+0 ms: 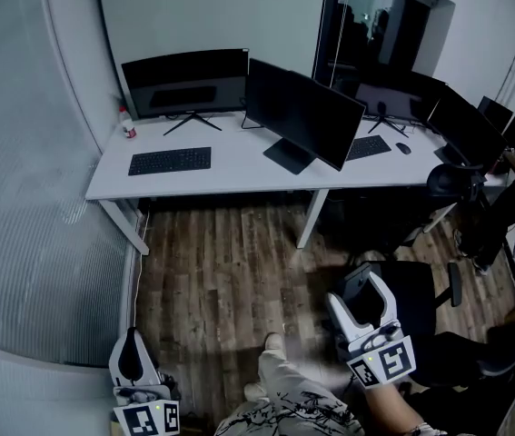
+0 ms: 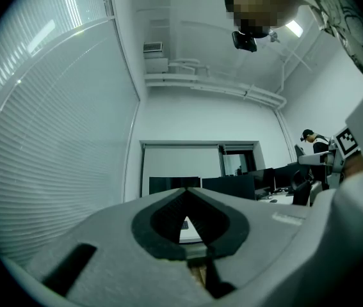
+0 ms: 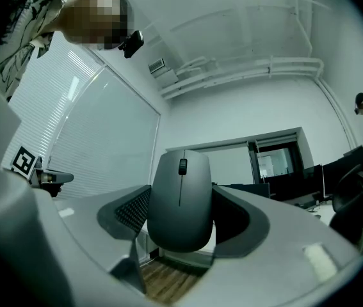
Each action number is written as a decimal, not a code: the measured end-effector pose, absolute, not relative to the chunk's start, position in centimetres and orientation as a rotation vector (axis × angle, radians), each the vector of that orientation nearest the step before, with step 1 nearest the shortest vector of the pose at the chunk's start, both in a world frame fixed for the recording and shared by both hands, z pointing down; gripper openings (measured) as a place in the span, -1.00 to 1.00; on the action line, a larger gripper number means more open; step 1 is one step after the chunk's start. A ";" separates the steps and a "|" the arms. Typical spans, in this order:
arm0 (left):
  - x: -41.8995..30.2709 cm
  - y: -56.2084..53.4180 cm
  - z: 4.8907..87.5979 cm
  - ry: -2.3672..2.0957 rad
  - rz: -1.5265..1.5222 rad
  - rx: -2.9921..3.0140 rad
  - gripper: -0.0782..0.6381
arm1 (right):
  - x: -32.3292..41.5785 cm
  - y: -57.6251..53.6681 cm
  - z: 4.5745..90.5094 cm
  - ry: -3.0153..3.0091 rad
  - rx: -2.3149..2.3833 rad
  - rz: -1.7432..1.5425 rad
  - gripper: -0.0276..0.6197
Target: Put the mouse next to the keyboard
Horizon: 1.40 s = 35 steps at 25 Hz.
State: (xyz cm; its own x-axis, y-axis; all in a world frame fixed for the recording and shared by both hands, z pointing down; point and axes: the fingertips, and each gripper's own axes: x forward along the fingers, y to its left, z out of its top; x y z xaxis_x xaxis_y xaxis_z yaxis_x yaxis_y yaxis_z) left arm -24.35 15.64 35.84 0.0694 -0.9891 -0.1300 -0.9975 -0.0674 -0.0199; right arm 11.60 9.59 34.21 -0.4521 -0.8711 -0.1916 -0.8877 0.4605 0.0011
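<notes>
Desk [image 1: 239, 166] ahead: mouse [image 3: 180, 203] lengthwise in right gripper [image 1: 355, 291], wheel end probably outward.

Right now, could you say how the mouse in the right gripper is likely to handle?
The mouse looks rigid, so it probably won't deform. Its smooth, rounded shell might slip in the right gripper, whose jaws grip only its sides.

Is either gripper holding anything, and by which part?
The right gripper grips the mouse by its two long sides; the left gripper holds nothing.
</notes>
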 end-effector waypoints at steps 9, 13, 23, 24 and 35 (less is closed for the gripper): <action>-25.3 8.1 36.1 2.100 0.119 -2.199 -0.80 | 10.9 1.2 34.0 2.514 -1.514 0.172 0.01; -25.2 3.9 35.2 2.084 0.098 -2.181 -0.80 | 10.9 -2.8 33.5 2.510 -1.501 0.192 0.01; -24.2 -4.6 33.2 2.097 0.085 -2.149 -0.80 | 13.1 -11.7 32.3 2.498 -1.522 0.195 0.01; -24.1 -5.3 33.2 2.101 0.091 -2.147 -0.80 | 13.3 -12.5 32.3 2.499 -1.519 0.197 0.01; -21.6 -11.9 33.1 2.106 0.087 -2.099 -0.80 | 13.9 -20.8 33.2 2.530 -1.446 0.188 0.01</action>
